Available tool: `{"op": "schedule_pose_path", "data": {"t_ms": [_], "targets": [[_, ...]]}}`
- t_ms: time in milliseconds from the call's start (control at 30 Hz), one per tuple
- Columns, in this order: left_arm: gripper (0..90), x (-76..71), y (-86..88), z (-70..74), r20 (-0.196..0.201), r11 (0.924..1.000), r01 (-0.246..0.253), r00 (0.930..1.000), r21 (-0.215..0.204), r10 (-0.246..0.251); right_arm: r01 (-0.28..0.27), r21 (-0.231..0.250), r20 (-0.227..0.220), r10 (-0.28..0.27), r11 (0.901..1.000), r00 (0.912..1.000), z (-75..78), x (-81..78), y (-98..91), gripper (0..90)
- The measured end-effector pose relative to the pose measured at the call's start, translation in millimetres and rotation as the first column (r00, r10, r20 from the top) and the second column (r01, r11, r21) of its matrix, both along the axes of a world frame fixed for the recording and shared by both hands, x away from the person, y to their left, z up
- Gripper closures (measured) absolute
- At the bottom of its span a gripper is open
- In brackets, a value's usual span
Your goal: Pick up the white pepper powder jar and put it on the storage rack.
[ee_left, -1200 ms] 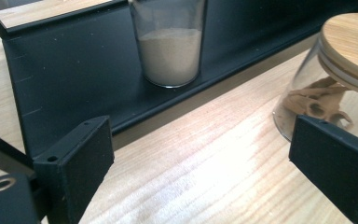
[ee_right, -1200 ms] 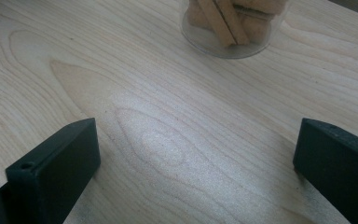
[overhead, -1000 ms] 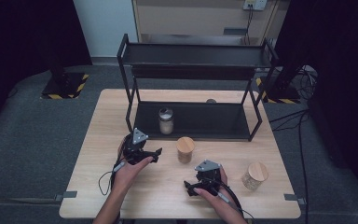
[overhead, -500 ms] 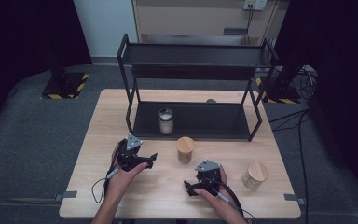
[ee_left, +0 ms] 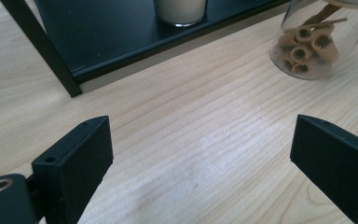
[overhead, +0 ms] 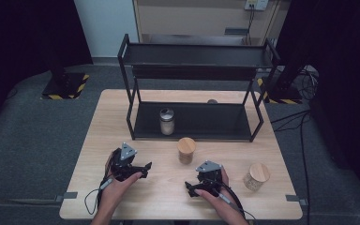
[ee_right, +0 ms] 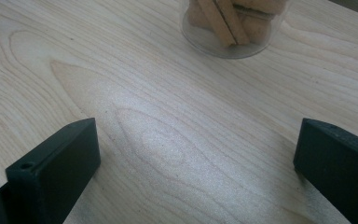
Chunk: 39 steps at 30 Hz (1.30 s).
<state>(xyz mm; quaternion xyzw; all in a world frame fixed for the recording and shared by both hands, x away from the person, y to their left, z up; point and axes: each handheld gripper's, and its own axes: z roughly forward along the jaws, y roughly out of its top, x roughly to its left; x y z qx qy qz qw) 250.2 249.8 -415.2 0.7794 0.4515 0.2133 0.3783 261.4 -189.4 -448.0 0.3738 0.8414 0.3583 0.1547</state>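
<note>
On the wooden table [overhead: 98,140], the black rack [overhead: 192,70] at the far side holds one jar [overhead: 167,121] on its lower shelf, while two cork-lidded jars wait in front, one mid-table [overhead: 186,150], one near right [overhead: 256,176]. Both the left gripper [overhead: 143,169] and right gripper [overhead: 190,190] hover, jaws apart and empty. Judging by this, the step is picking a jar; next, the left must reach right to straddle the middle jar.

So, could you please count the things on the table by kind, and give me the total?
Jars with wooden lid: 2, one in the middle and one at the right
Jar with pale lid, on the rack's lower shelf: 1
Black two-shelf rack: 1
Hand-held claws: 2, left and right
Total: 6
</note>
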Motion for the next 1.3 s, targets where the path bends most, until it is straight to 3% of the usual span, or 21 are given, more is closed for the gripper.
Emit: {"op": "schedule_pose_path", "data": {"t_ms": [833,1100,1300], "targets": [[4.4,-23.7,32.5,-7.1,-0.031,0.9973,-0.072,0.9969,-0.010,0.072,0.008,-0.002,-0.002,-0.008,1.0000,1.0000,0.6,-1.1,1.1,0.7],[4.4,-27.1,40.5,-11.4,-0.061,0.9946,-0.104,0.9927,0.004,0.104,0.008,-0.001,-0.002,-0.008,1.0000,1.0000,0.5,-1.1,1.0,0.6],[4.3,-27.1,42.6,-15.7,-0.089,0.9927,-0.115,0.9891,0.039,0.118,0.007,0.000,-0.003,-0.007,1.0000,1.0000,0.5,-0.9,1.0,0.5]]}}
